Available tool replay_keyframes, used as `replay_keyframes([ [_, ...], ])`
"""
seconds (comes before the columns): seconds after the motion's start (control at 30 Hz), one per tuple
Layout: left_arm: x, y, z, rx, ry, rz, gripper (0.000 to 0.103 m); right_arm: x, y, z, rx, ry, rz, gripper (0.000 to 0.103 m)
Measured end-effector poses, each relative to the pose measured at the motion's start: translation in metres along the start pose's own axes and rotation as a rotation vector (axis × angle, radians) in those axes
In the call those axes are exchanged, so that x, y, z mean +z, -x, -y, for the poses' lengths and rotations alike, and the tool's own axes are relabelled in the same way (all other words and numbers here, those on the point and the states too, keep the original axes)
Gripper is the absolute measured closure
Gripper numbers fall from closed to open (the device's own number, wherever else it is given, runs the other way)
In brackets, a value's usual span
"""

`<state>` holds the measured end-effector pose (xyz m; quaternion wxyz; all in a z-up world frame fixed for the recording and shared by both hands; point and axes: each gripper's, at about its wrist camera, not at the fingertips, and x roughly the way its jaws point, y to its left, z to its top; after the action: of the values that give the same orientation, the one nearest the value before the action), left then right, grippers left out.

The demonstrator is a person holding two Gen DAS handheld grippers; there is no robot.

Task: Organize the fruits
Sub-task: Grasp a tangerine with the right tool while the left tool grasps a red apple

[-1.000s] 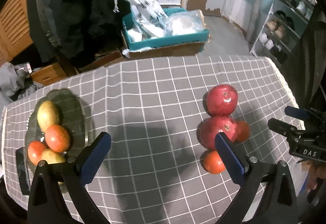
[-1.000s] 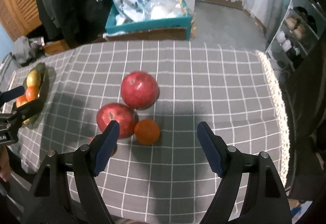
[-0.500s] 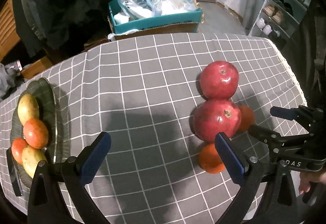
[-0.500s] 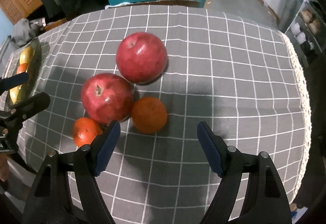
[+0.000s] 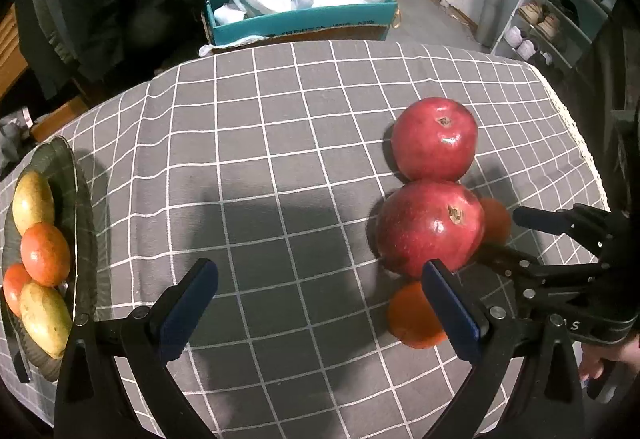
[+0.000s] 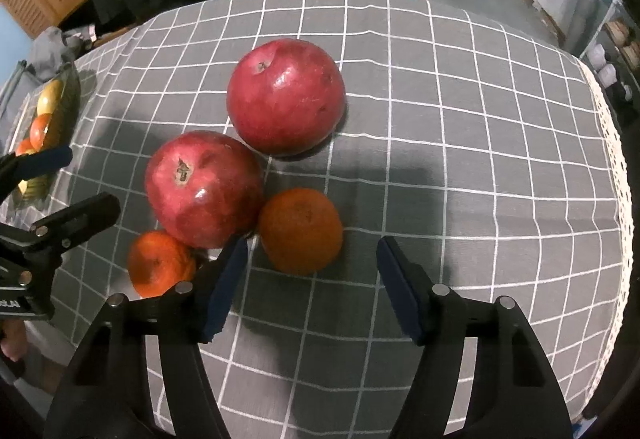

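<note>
Right wrist view: the right gripper (image 6: 312,275) hangs with jaws spread around an orange (image 6: 301,231) on the desk (image 6: 460,143), touching a red apple (image 6: 202,188). The left gripper (image 5: 320,303), jaws spread, holds nothing; a fruit plate (image 5: 80,207) sits left.

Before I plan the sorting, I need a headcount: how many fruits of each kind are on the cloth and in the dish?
Pomegranates: 2, on the cloth
Oranges: 4, two on the cloth, two in the dish
Yellow-green fruits: 2, in the dish
Total: 8
</note>
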<state>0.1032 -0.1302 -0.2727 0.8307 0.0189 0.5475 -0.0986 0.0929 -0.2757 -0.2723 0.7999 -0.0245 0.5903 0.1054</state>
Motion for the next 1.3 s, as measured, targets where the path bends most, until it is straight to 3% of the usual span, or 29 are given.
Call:
replay_keyframes([
  [0.1,0.002,-0.003,0.001,-0.010,0.004,-0.006,0.001,0.002,-0.004,0.001,0.009,0.006,-0.004,0.039],
  [0.27,0.006,-0.006,0.005,-0.032,0.005,-0.016,0.001,0.002,-0.007,0.002,0.058,0.021,-0.004,0.061],
  [0.57,0.014,-0.009,0.023,-0.077,-0.019,-0.012,0.001,-0.002,0.001,0.019,0.022,-0.036,0.010,0.061],
  [0.8,0.021,-0.022,0.043,-0.102,-0.040,-0.036,0.001,-0.006,0.018,0.050,-0.065,-0.144,0.061,0.061],
  [1.2,0.025,-0.051,0.049,-0.127,-0.017,-0.111,0.001,-0.005,0.026,0.062,-0.071,-0.190,0.098,0.061],
  [1.3,0.024,-0.056,0.050,-0.143,-0.022,-0.126,0.008,-0.004,0.026,0.062,-0.071,-0.189,0.097,0.061],
])
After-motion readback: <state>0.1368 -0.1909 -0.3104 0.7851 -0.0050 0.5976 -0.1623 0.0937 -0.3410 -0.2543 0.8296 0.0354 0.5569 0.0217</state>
